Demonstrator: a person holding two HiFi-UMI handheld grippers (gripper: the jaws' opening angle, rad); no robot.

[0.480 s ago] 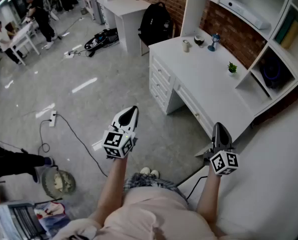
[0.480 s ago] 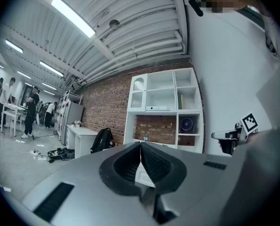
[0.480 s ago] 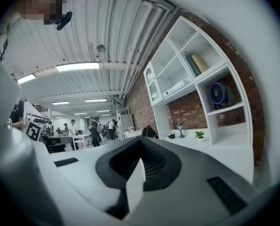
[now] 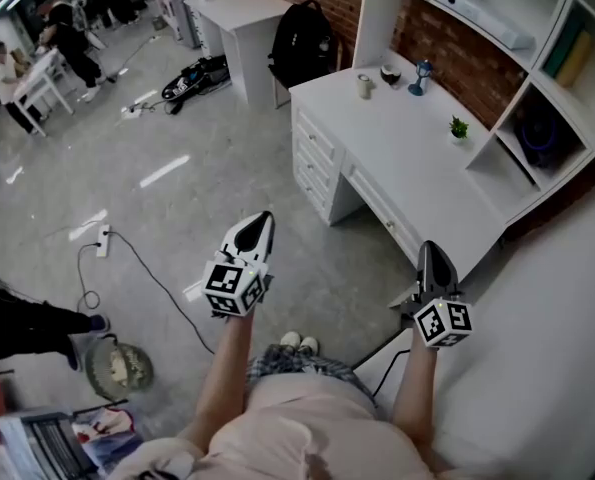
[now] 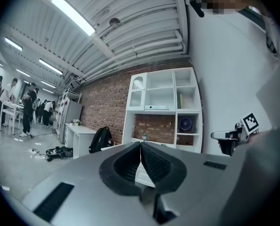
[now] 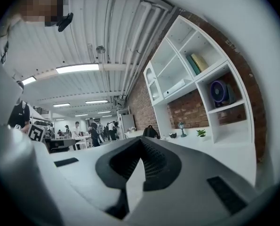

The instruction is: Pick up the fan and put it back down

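The fan (image 4: 539, 133), small, round and dark blue, stands in a lower cubby of the white shelf unit (image 4: 567, 88) at the right. It also shows as the fan (image 5: 186, 124) in the left gripper view and the fan (image 6: 218, 92) in the right gripper view, far off in both. My left gripper (image 4: 261, 220) is held level over the floor, shut and empty, well short of the desk. My right gripper (image 4: 429, 251) hovers near the desk's front corner, also shut with nothing in it. The jaws meet at their tips on the left gripper (image 5: 140, 144) and the right gripper (image 6: 141, 140).
A white desk (image 4: 407, 158) with drawers carries a cup (image 4: 364, 86), a bowl (image 4: 391, 73), a small lamp (image 4: 418, 76) and a potted plant (image 4: 459, 128). A black backpack (image 4: 302, 48) leans beside it. A cable and power strip (image 4: 104, 238) lie on the floor; people stand far left.
The head view has shifted slightly, so the desk and shelves sit a little higher and further left. Both grippers keep the same pose and stay shut.
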